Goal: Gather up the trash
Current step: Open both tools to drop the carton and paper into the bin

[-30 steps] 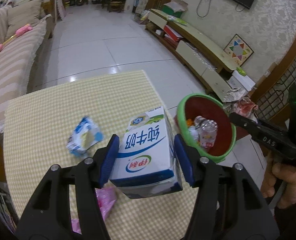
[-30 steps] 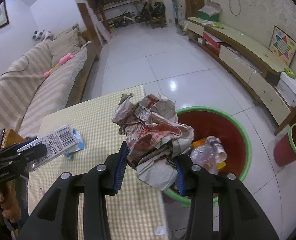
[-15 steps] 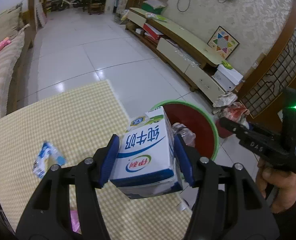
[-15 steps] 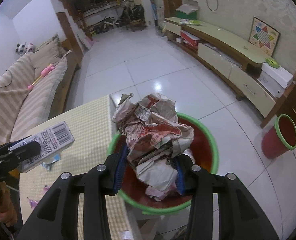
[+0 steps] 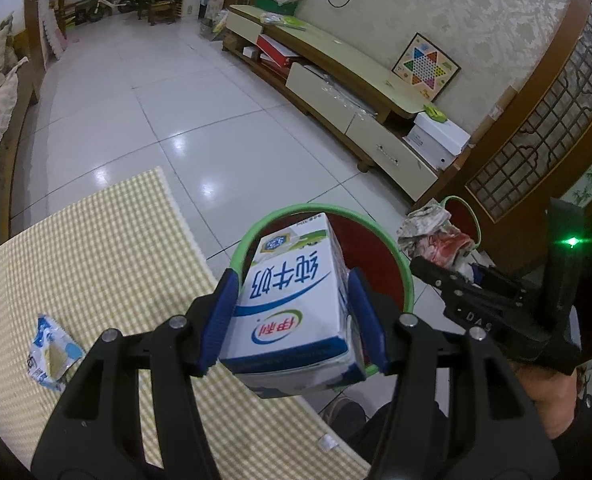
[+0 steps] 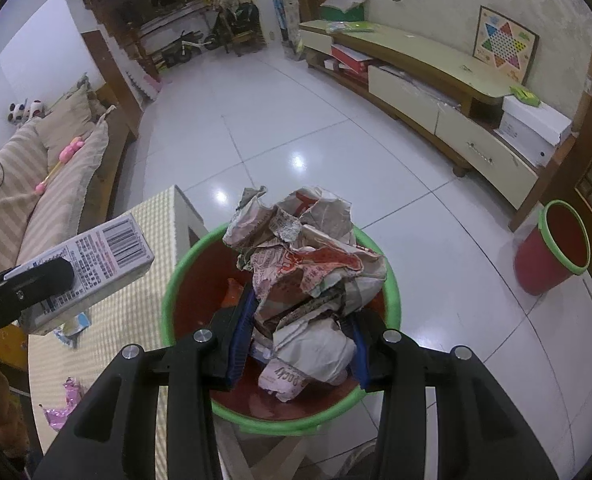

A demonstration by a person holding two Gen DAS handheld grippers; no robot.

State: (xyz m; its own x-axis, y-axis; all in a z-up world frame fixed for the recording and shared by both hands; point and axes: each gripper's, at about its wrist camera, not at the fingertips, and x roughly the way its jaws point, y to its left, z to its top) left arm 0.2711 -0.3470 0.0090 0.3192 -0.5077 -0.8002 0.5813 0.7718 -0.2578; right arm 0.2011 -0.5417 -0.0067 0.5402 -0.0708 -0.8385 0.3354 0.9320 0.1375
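Checked cloth covers the counter (image 5: 96, 256), where a blue wrapper (image 5: 52, 354) and a pink scrap (image 6: 66, 402) remain. Both loads have travelled off the counter and now hang over the bin (image 6: 180, 280), so release looks due. Left tongs (image 5: 292, 316) grip the milk carton (image 5: 292, 300) at the bin's near rim. Right tongs (image 6: 299, 340) clamp the crumpled paper (image 6: 307, 276) above its centre. Both point steeply downward.
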